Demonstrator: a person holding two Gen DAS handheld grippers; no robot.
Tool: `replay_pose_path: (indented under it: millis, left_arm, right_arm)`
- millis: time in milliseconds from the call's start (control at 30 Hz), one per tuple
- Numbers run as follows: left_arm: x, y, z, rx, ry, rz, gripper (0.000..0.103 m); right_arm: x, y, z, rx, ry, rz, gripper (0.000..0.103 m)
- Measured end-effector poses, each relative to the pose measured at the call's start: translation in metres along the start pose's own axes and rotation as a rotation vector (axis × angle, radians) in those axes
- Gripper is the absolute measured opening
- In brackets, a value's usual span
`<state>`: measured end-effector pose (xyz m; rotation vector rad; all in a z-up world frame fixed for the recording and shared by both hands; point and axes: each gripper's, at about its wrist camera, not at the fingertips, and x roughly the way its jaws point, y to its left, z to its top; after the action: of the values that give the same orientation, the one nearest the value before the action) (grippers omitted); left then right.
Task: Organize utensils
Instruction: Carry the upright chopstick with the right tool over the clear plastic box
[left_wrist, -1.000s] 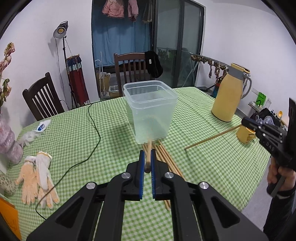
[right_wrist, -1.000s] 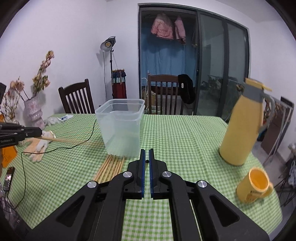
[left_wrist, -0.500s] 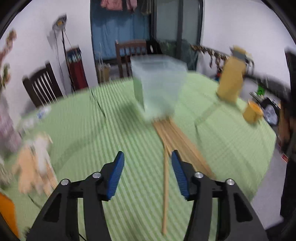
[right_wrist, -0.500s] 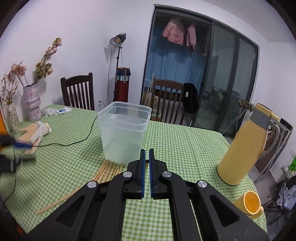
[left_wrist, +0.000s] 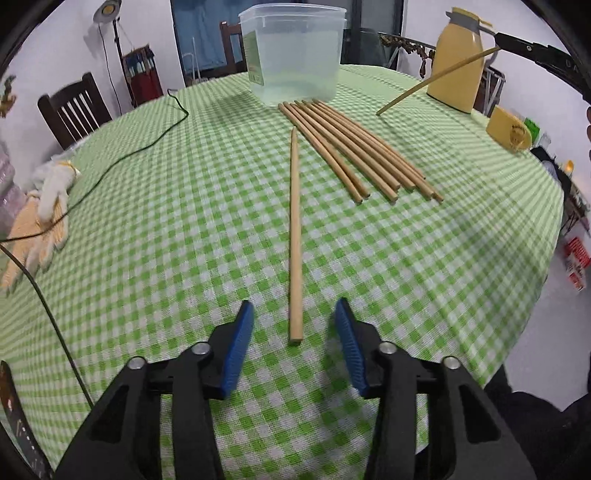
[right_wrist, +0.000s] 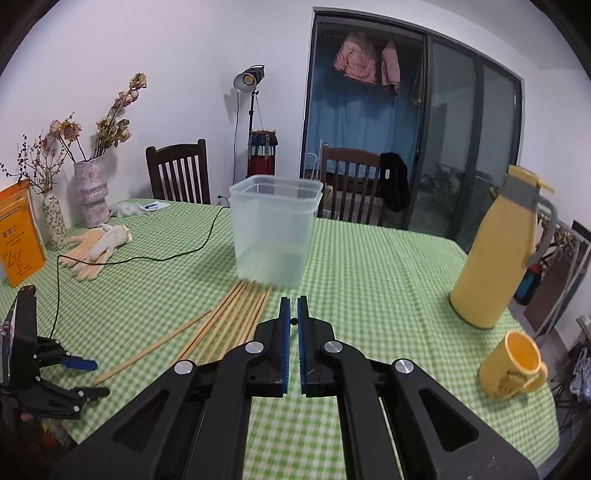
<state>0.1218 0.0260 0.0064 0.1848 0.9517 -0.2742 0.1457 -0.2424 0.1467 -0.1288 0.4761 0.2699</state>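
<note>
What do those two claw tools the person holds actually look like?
Both are matte black plastic. The left gripper and right gripper each have two angular arms with triangular cut-outs and round silver bolt heads at the joints. Their fingers carry ribbed blue pads on the inner faces. No cables or sleeves show on them.

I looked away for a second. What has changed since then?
The left gripper opened and let go of its chopstick, which now lies alone on the table beside the row. The right gripper stays shut on another chopstick; the tub hasn't moved.
</note>
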Motion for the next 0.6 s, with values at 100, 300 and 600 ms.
replay_pose_path:
  millis: [100, 300, 600]
  left_arm:
    - [-0.001, -0.008, -0.002, 0.031, -0.001, 0.021, 0.004]
    - [-0.018, 0.004, 0.016, 0.006, -0.032, 0.011, 0.004]
    - [-0.058, 0.025, 0.052, -0.053, -0.141, -0.032, 0.004]
  right_arm:
    - [-0.001, -0.003, -0.006, 0.021, 0.004, -0.003, 0.004]
    - [0.001, -0.007, -0.004, 0.023, 0.004, -0.020, 0.004]
    - [0.006, -0.005, 0.007, 0.017, -0.013, -0.012, 0.004]
